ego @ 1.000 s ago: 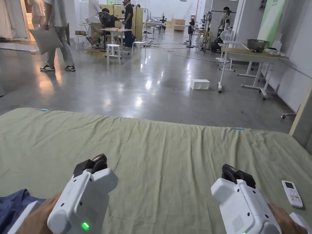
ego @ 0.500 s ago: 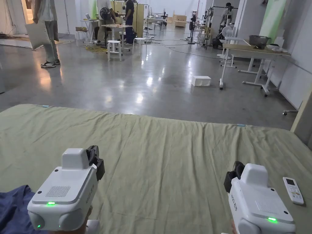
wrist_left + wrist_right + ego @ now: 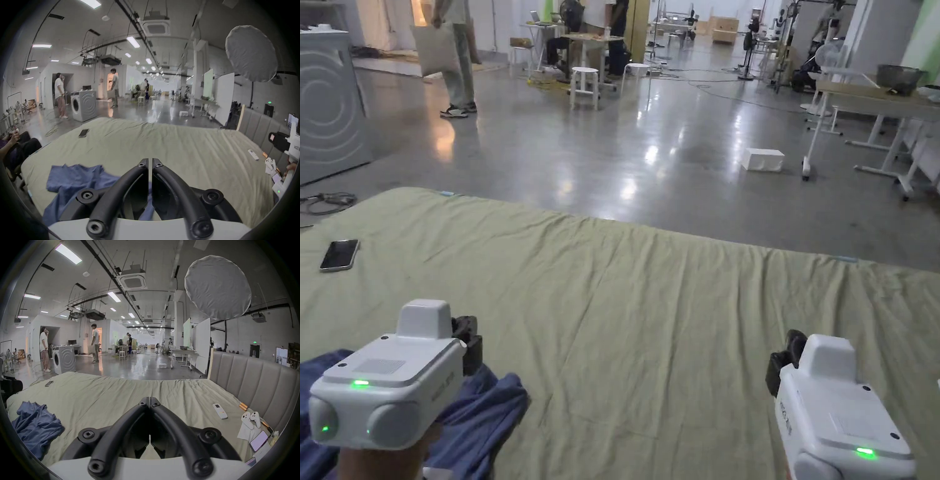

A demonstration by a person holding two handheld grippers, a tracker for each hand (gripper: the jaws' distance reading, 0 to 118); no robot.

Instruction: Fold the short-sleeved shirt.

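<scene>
— What's on your left?

— The blue shirt (image 3: 481, 406) lies crumpled in a heap at the near left corner of the bed (image 3: 650, 300). My left gripper (image 3: 150, 162) hangs just over it, jaws drawn together to a thin slit, nothing between them.

— What's the risk there?

— I'd say that going down with jaws this narrow would only push the cloth. And in a heap like that I could pinch two layers and lift a knot, not a hem.

— And to the right?

— My right gripper (image 3: 149, 400) sits over bare sheet, well away from the shirt, jaws pressed closed on nothing. Reaching across may drag the sheet too. The remote (image 3: 220, 413) lies further right, likely clear of the spread.
</scene>
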